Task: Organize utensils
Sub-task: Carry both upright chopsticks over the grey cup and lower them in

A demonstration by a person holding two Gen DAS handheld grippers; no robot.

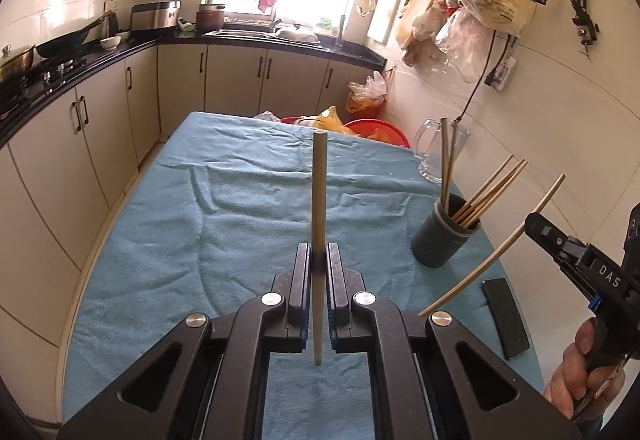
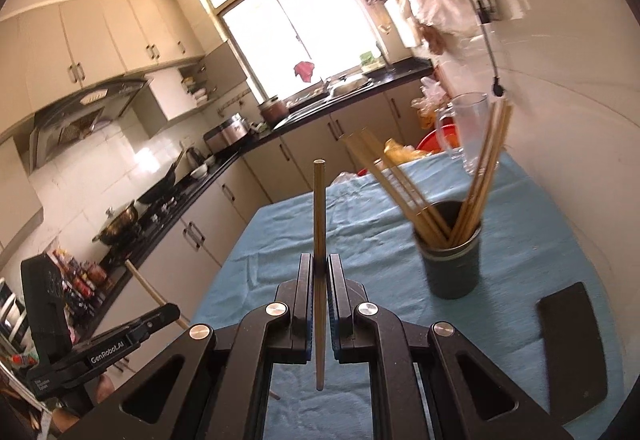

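My left gripper (image 1: 319, 256) is shut on a wooden chopstick (image 1: 319, 192) that stands upright between its pads, above the blue cloth. My right gripper (image 2: 319, 268) is shut on another wooden chopstick (image 2: 319, 216), also upright. A dark grey cup (image 1: 444, 236) holding several chopsticks (image 1: 486, 192) stands on the cloth at the right; it also shows in the right wrist view (image 2: 454, 264), ahead and to the right. The right gripper (image 1: 536, 226) with its chopstick (image 1: 496, 248) shows right of the cup. The left gripper (image 2: 160, 314) shows at lower left.
A table under a blue cloth (image 1: 224, 208). A black phone (image 1: 506, 318) lies near the cloth's right edge, below the cup. A glass mug (image 1: 434, 148) stands behind the cup by the tiled wall. Kitchen counters (image 1: 100, 60) run along the left and back. Red basins (image 1: 372, 130) beyond the table.
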